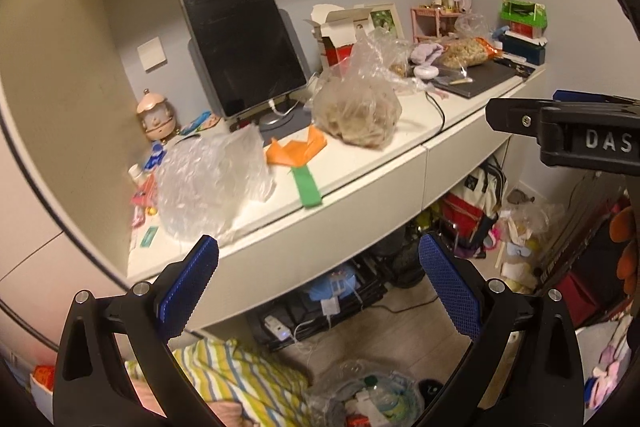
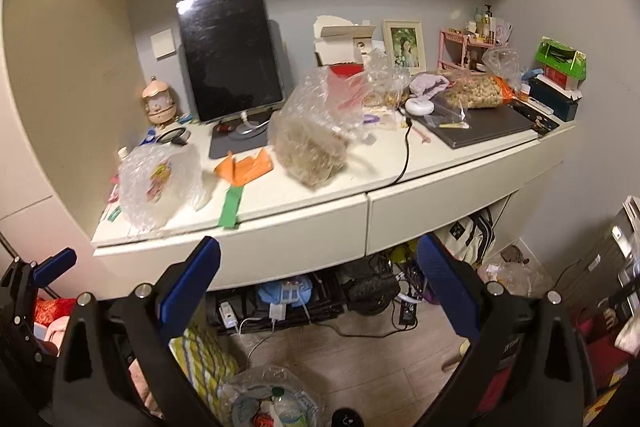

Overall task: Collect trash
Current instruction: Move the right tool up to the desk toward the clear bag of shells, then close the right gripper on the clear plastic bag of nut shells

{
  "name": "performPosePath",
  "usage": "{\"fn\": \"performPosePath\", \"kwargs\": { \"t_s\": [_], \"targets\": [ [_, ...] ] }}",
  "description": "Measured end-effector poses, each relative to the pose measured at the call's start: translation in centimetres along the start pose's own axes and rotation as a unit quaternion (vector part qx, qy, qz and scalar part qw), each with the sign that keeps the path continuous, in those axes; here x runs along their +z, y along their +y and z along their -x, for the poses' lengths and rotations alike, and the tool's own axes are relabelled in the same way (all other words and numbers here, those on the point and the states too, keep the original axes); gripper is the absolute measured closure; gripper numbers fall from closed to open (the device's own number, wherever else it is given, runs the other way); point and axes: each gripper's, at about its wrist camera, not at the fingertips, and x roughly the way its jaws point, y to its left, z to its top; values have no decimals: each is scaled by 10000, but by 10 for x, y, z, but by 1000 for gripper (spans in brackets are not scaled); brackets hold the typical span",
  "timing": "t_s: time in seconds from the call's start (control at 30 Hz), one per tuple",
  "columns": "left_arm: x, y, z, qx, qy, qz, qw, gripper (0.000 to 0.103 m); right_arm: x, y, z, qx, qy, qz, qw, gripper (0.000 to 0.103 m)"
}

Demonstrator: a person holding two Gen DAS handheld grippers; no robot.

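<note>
A white desk holds trash: a crumpled clear bubble-wrap bag at the left, an orange and green paper piece in the middle, and a clear plastic bag with brownish contents. My left gripper is open and empty, below the desk's front edge. My right gripper is open and empty, also in front of the desk; it shows at the right of the left wrist view. A trash bag with bottles lies on the floor below.
A tablet on a stand, an opened carton, a photo frame, a bag of nuts, a laptop and a black cable sit on the desk. Bags, a power strip and striped cloth crowd the floor.
</note>
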Motion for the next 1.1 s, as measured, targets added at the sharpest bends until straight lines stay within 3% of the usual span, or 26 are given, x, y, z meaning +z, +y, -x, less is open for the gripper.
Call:
{"fn": "performPosePath", "kwargs": {
  "t_s": [0.23,0.5,0.77,1.1],
  "targets": [
    [41,-9,-45,14,55,159,9999,5,37,-22,-47,107,54,-45,9999,7],
    [77,-12,-104,241,90,13,9997,5,66,-32,-99,298,237,110,9992,7],
    [97,-11,-141,337,167,-67,9993,5,90,-42,-132,475,415,66,9980,7],
    [114,-13,-176,303,292,-122,9990,5,109,-26,-172,733,512,252,9957,7]
  ]
}}
